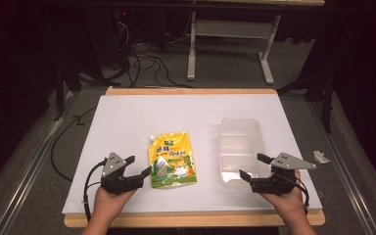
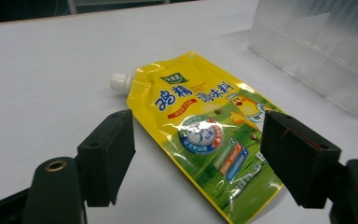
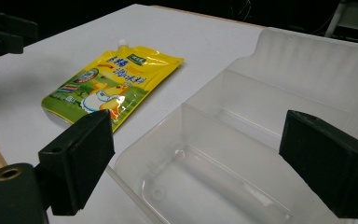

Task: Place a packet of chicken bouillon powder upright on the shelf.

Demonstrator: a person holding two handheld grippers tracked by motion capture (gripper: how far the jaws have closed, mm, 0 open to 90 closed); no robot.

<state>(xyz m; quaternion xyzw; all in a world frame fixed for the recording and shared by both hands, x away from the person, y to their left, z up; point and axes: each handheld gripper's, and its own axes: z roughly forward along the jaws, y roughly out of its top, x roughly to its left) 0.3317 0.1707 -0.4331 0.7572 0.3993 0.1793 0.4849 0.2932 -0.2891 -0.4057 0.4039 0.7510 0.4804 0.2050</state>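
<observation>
Two hand-held grippers wait wide open and empty at the near table edge.
The left gripper (image 1: 136, 168) faces a flat yellow spouted pouch (image 1: 172, 159), untouched, just beside a clear plastic tray (image 1: 240, 150) before the right gripper (image 1: 254, 167). Nothing seems started. The pouch's long axis runs near-to-far, spout away.

Place: a lab or recording room, not a home.
Surface (image 1: 127, 117): white board on a wooden top, set up as a stage.
Beyond the left claw (image 1: 138, 166): loose black cables (image 1: 142, 61) trail over grey carpet.
Far ahead: a white-legged bench frame (image 1: 227, 44).
Surroundings: dark, with metal rails (image 1: 29, 161) flanking the surface.
</observation>
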